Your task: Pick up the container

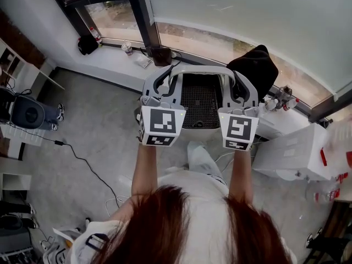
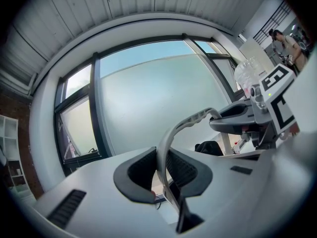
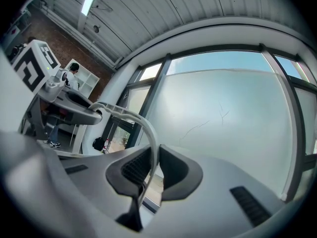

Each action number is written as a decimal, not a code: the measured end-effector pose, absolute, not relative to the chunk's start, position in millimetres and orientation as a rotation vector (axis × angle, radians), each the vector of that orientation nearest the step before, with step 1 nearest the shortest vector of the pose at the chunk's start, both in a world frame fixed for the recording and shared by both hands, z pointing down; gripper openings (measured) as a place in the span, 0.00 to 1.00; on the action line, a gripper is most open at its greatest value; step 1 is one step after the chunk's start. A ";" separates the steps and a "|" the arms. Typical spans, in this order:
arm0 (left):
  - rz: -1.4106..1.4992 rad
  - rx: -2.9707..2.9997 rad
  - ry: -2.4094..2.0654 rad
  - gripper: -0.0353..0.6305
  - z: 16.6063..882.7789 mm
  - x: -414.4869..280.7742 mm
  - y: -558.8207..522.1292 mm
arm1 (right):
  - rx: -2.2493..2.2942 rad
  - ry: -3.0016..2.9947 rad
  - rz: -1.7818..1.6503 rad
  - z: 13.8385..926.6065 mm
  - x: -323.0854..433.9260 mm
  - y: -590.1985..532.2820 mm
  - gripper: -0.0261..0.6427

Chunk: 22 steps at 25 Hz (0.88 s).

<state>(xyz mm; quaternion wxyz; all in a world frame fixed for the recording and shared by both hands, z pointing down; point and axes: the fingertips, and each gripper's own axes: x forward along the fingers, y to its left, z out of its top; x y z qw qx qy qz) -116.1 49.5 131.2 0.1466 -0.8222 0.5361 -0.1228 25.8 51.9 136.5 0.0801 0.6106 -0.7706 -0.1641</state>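
Observation:
The container is white with a dark mesh inside and a white arched handle; it hangs in front of me above the floor. My left gripper is shut on the handle's left side and my right gripper on its right side. In the left gripper view the handle runs up between the dark pads of the left gripper, and the right gripper shows beyond. In the right gripper view the handle is pinched in the right gripper, with the left gripper further along it.
A black seat stands behind the container by the window. White boxes and bottles are at the right. A cable trails over the grey floor at the left. A cup sits on the sill.

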 end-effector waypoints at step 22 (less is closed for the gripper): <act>-0.322 -2.311 1.599 0.16 86.1 -84.8 54.4 | 1.736 -2.404 -0.496 95.2 56.3 55.3 0.13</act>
